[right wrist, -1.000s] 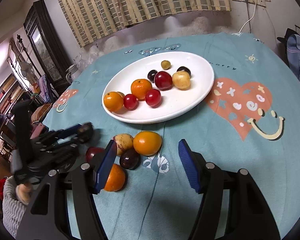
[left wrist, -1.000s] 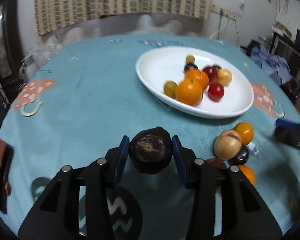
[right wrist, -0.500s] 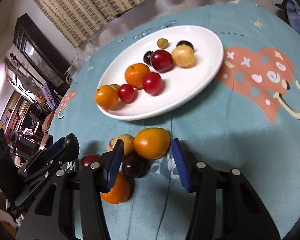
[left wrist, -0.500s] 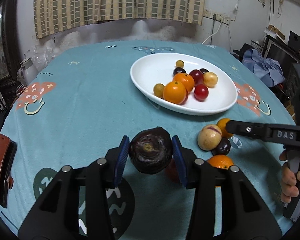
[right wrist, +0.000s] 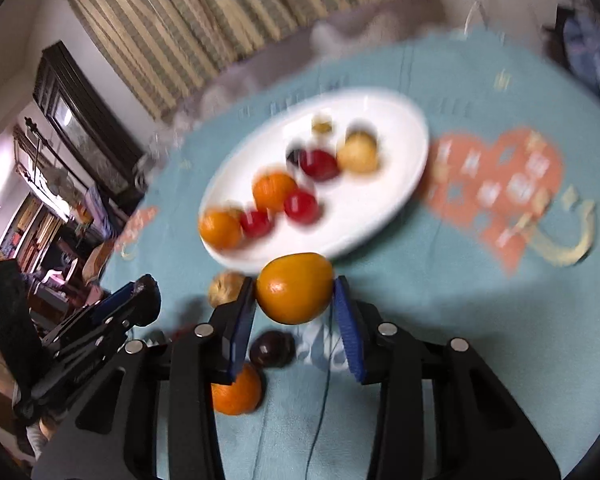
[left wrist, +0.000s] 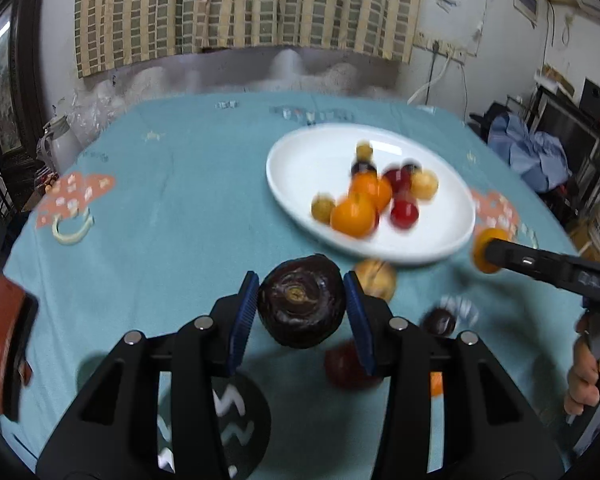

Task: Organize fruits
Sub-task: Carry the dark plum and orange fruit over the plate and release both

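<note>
My left gripper [left wrist: 302, 312] is shut on a dark purple wrinkled fruit [left wrist: 302, 307], held above the teal tablecloth near the white plate [left wrist: 304, 160]. My right gripper [right wrist: 296, 312] is shut on an orange fruit [right wrist: 295, 287], lifted just in front of the plate [right wrist: 404, 148]. The plate holds several oranges, red, dark and yellow fruits. On the cloth lie a yellowish fruit [right wrist: 225, 288], a dark plum [right wrist: 271, 349] and an orange [right wrist: 236, 392]. A red fruit [left wrist: 346, 366] lies under my left fingers. The right gripper with its orange shows in the left wrist view [left wrist: 488, 250].
The round table has a teal cloth [left wrist: 172, 208] with a heart print [right wrist: 500, 184] at the right. A brown object [left wrist: 2, 344] sits at the left edge. A kettle [left wrist: 58, 148] stands at the far left. The left gripper shows in the right wrist view [right wrist: 140, 300].
My right gripper closed on the orange fruit and lifted it off the cloth. My left gripper, still holding the dark fruit, moved closer to the plate.
</note>
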A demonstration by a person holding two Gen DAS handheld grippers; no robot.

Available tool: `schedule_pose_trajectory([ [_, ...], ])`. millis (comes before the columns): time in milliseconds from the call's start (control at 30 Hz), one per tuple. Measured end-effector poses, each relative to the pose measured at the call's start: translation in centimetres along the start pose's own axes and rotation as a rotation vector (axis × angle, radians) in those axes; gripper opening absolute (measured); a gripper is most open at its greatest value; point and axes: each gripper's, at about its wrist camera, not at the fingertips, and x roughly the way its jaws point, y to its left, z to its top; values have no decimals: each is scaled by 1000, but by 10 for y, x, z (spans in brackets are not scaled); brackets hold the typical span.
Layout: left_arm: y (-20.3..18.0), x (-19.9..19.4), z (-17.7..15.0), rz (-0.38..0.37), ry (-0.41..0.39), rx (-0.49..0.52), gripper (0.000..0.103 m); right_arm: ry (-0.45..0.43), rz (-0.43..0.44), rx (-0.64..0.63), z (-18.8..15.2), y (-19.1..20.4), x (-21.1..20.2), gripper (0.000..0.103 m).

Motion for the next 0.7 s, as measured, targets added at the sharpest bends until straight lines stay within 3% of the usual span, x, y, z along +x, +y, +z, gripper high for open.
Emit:
schedule_pose_trajectory([
  [233, -16, 19, 75, -1, -43, 11, 45, -77, -72, -43, 42, 0, 2, 40],
  [467, -17, 88, 86, 1, 43, -10, 45, -40, -228, -163, 43, 2, 53, 41],
  [533, -13, 106, 84, 9, 64, -21, 46, -42, -270, -207, 42, 4, 58, 66],
  [700, -6, 102, 86, 4, 40, -45, 52, -144, -233, -225, 41, 9, 34, 66],
])
